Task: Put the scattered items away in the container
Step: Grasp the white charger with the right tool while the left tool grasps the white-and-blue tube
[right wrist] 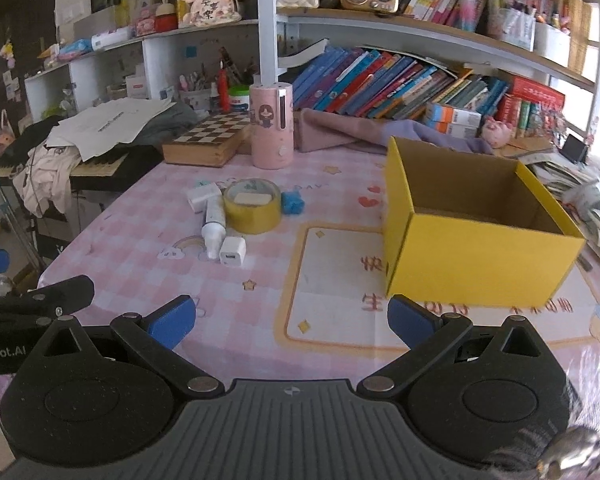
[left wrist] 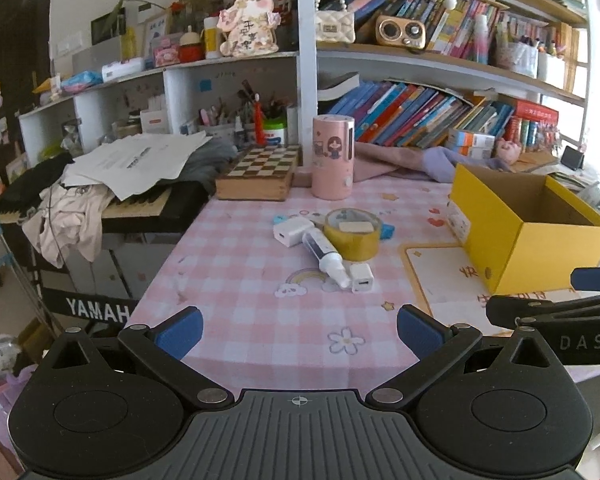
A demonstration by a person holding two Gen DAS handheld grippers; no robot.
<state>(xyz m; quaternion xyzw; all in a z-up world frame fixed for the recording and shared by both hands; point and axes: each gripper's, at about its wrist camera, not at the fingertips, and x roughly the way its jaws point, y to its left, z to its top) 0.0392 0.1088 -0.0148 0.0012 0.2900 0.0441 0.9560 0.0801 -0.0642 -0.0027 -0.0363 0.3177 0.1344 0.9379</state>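
The yellow box point(right wrist: 476, 258) stands open at the right of the frame on the pink checked surface point(right wrist: 260, 308), well apart from the small pile at centre: a yellow tape roll point(right wrist: 252, 206), a white tube point(right wrist: 214, 226) touching it, two white chargers point(right wrist: 233, 252) point(left wrist: 292, 231) and a blue piece point(right wrist: 292, 202). Both the left tongs point(left wrist: 299, 330) and the right tongs point(right wrist: 291, 320) hover low in the frame, spread wide and holding nothing.

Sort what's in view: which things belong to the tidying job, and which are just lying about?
Job: yellow box; tape roll; white tube; two chargers; blue piece; eraser.
Lying about: pink canister; chessboard box; purple cloth; shelf books.
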